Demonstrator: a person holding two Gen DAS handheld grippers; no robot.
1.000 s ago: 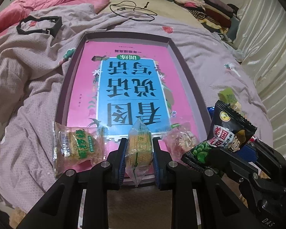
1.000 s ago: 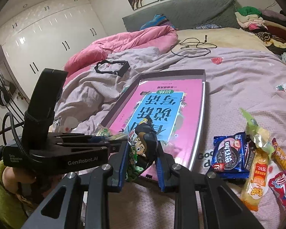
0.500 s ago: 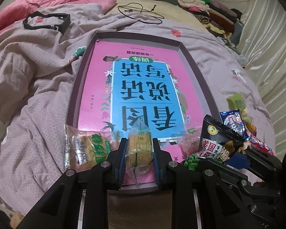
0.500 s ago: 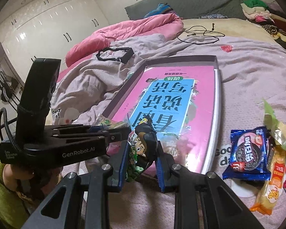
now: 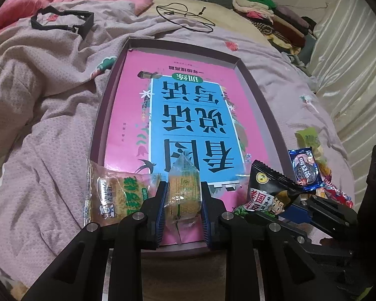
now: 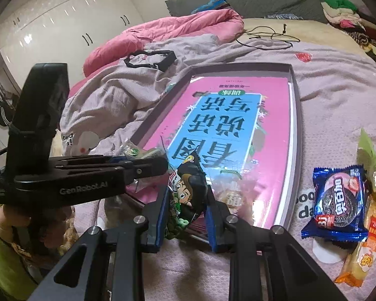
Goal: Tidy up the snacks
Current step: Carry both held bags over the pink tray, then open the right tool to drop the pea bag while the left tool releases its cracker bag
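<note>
Pink-lined tray is barely filled so far: two packets laid at the near end, a biscuit pack clamped by the left gripper, a black pea bag pinched by the right gripper, more snacks left beside it.

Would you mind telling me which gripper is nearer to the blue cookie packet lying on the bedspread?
Right. The right gripper, shut on the black snack bag, sits beside the blue cookie packet; the left gripper is farther, beyond it.
</note>
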